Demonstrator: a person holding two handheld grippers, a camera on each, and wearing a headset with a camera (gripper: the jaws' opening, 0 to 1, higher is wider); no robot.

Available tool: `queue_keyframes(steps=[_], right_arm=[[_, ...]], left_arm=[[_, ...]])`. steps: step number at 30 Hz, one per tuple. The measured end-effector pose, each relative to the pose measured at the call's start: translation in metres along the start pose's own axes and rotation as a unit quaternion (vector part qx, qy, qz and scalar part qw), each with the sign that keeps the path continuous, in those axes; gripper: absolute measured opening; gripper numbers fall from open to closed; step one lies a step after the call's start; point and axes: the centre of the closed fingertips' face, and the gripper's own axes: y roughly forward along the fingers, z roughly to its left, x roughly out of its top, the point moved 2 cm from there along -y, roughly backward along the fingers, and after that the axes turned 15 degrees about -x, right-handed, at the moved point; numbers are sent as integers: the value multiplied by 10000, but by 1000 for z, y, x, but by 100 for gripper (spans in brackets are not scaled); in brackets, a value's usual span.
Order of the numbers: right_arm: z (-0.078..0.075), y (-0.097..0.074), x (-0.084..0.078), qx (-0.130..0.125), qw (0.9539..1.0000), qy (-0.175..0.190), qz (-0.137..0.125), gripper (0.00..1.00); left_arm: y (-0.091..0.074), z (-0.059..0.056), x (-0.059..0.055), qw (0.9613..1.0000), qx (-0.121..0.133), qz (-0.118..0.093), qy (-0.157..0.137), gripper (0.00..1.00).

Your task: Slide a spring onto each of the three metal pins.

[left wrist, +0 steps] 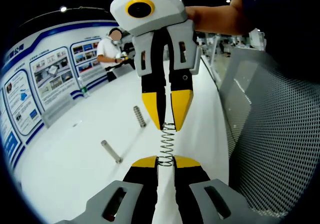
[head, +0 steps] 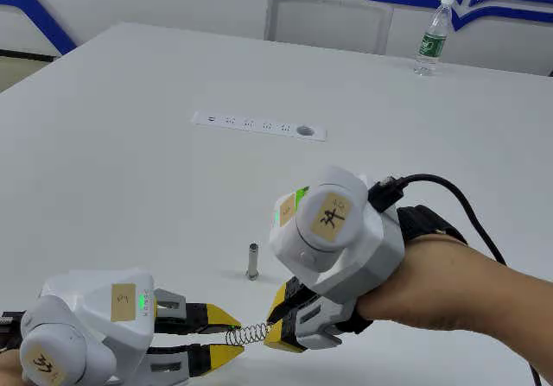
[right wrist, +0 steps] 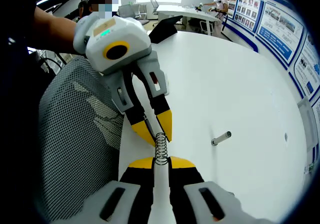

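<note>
The left tool [head: 233,337] and the right tool [head: 276,330] meet tip to tip low over the white worktop [head: 130,144]. Each has its yellow-tipped jaws closed on one end of a small steel spring [head: 248,334]. The spring is stretched between them, clear of the surface. Seen from the left gripper view, the spring rises straight from that tool's jaws into the facing pair.

Holding it at both ends probably serves to pass the coil from one tool to the other, or to re-seat it so that one end comes free. A spring gripped at both ends cannot go over a pin.

A bare metal pin [head: 252,261] stands upright just beyond the tools, with nothing on it. The left gripper view shows a second pin [left wrist: 140,116] farther off (its shaft looks ribbed, so it may already carry a spring, though the view is too small to be sure).

The one container in view is a plastic water bottle [head: 433,32], well apart at the far edge, capped and upright. A white power strip [head: 259,125] lies mid-worktop with nothing plugged in.
</note>
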Motion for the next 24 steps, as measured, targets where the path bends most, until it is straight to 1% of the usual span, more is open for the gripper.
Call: queue_keyframes(steps=[6, 15, 24], right_arm=[[0, -3, 11, -51, 9998, -47, -179, 11], [0, -4, 24, -73, 9994, -86, -320, 11], [-1, -3, 27, -68, 9994, -76, -326, 11]], left_arm=[[1, -1, 1, 10000, -2, -27, -21, 11], [3, 0, 3, 9999, 19, -122, -90, 11], [6, 1, 5, 9998, -18, -151, -110, 12]])
